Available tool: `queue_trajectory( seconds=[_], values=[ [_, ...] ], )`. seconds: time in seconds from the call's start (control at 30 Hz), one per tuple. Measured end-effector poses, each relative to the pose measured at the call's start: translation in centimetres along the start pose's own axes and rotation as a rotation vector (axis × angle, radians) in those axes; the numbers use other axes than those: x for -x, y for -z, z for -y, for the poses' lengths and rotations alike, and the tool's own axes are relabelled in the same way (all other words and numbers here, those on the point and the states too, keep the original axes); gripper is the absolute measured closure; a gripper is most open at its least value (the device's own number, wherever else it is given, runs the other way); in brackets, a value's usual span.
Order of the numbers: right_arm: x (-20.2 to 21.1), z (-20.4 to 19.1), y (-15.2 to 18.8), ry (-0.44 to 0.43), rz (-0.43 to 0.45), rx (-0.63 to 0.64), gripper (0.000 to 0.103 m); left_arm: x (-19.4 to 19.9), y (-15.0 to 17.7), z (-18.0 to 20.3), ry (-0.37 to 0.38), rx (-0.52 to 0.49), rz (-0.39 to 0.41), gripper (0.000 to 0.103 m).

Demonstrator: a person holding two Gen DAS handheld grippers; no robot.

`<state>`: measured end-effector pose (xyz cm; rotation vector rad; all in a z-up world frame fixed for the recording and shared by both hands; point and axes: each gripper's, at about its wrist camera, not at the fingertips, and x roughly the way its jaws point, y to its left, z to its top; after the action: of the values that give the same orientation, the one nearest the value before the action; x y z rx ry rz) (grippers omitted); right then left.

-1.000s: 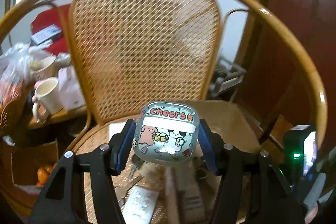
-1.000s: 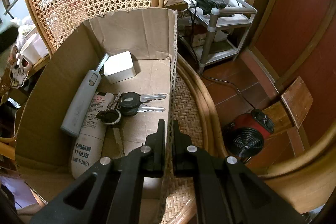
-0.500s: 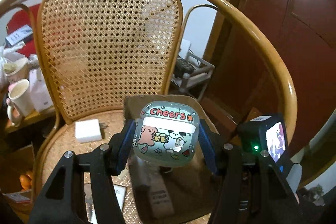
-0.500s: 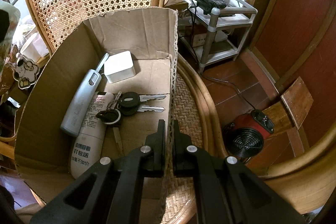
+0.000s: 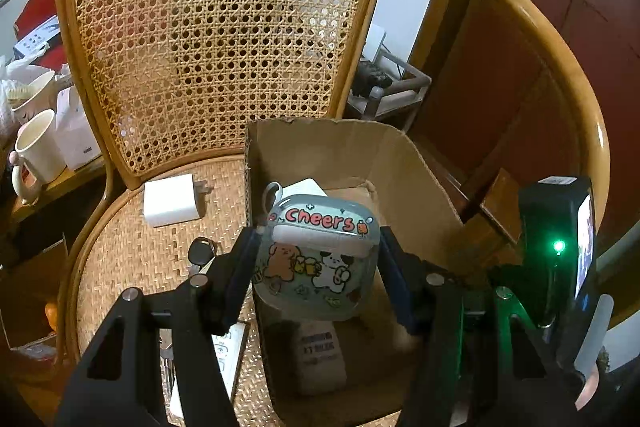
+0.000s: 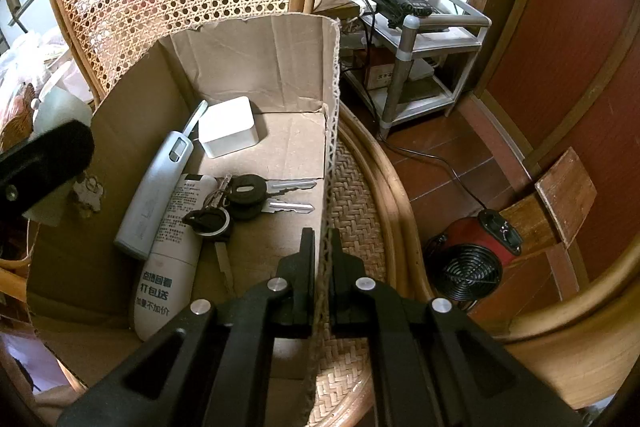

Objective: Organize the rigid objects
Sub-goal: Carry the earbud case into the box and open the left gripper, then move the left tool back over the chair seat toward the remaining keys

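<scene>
Left gripper (image 5: 318, 259) clamped on an earbud case (image 5: 316, 255) printed "Cheers", held above the open cardboard box (image 5: 420, 179) on the cane chair (image 5: 216, 39). Right gripper (image 6: 323, 247) pinched tight on the box's right wall. In the box: keys (image 6: 256, 195), white cube (image 6: 228, 126), grey lighter (image 6: 154, 187), white tube (image 6: 172, 259); beside it on the seat, a white charger (image 5: 172, 201).

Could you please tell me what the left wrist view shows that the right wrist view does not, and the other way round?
Only the left wrist view shows the Cheers earbud case clamped in the left gripper, and the white charger on the chair seat. Only the right wrist view shows the keys, the grey lighter and the right gripper shut on the box wall. Both show the cardboard box and the white cube inside it.
</scene>
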<state>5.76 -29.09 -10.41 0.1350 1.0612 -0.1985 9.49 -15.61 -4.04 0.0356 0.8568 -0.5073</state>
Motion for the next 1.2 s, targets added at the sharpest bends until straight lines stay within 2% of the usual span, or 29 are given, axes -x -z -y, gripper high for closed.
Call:
queue_trajectory(
  seconds=[0.2, 0.37, 0.43, 0.47, 0.5, 0.7, 0.93, 1.03, 1.2],
  values=[
    [0.0, -0.1, 0.0, 0.003, 0.001, 0.011, 0.096, -0.4, 0.0, 0.1, -0.025, -0.042, -0.02, 0.044],
    [0.0, -0.1, 0.1, 0.001, 0.0, 0.018, 0.096, 0.3, -0.1, -0.1, -0.066, -0.065, 0.005, 0.042],
    [0.0, -0.1, 0.1, 0.001, -0.001, 0.017, 0.096, 0.6, -0.3, -0.6, -0.098, -0.041, 0.009, 0.036],
    [0.0, -0.1, 0.0, -0.002, -0.002, 0.015, 0.096, 0.9, -0.4, -1.0, -0.11, -0.025, 0.016, 0.026],
    [-0.1, -0.1, 0.0, -0.001, -0.002, 0.016, 0.096, 1.2, -0.4, -1.4, -0.112, -0.011, 0.028, 0.022],
    [-0.1, -0.1, 0.1, 0.0, -0.003, 0.021, 0.096, 2.4, -0.6, -4.2, -0.132, 0.042, 0.051, 0.012],
    [-0.1, -0.1, 0.1, 0.0, -0.003, 0.021, 0.096, 2.1, -0.5, -8.2, -0.17, 0.109, 0.0, 0.012],
    [-0.1, -0.1, 0.1, 0.0, -0.003, 0.021, 0.096, 1.5, -0.2, -9.6, -0.21, 0.116, -0.021, 0.012],
    [-0.1, -0.1, 0.1, 0.0, -0.003, 0.021, 0.096, -0.5, 0.7, -11.9, -0.281, 0.137, -0.128, 0.012]
  ],
)
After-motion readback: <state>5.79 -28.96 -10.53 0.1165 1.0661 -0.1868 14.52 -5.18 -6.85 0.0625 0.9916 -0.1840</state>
